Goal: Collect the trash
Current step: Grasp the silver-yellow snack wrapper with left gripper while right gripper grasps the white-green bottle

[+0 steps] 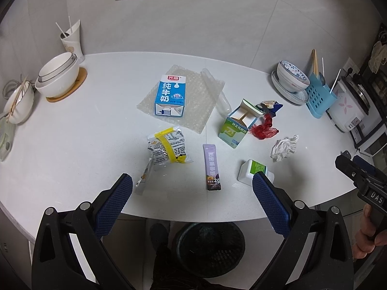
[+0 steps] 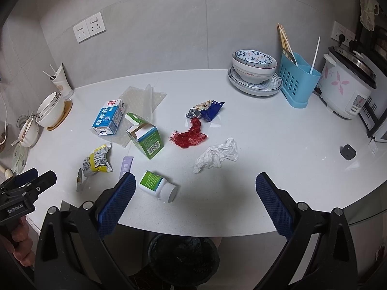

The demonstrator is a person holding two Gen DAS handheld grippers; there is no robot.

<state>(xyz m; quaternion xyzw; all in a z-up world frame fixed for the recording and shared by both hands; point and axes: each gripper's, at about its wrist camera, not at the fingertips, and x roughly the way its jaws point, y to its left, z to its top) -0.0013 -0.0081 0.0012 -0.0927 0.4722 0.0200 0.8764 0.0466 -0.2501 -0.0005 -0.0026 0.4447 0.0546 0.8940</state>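
In the left wrist view, the left gripper (image 1: 192,186) is held wide open and empty; a purple sachet (image 1: 212,167) lies between its jaws, a snack wrapper (image 1: 168,148) just beyond. In the right wrist view, the right gripper (image 2: 196,188) is likewise wide and empty, a pill bottle (image 2: 157,185) beside its left jaw, crumpled tissue (image 2: 217,155) ahead. The bin (image 2: 183,257) sits below; nothing is judged collected yet.

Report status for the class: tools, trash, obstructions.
Left tool open, empty. Right tool open, empty. Trash on counter; bin below. Nothing obstructing.
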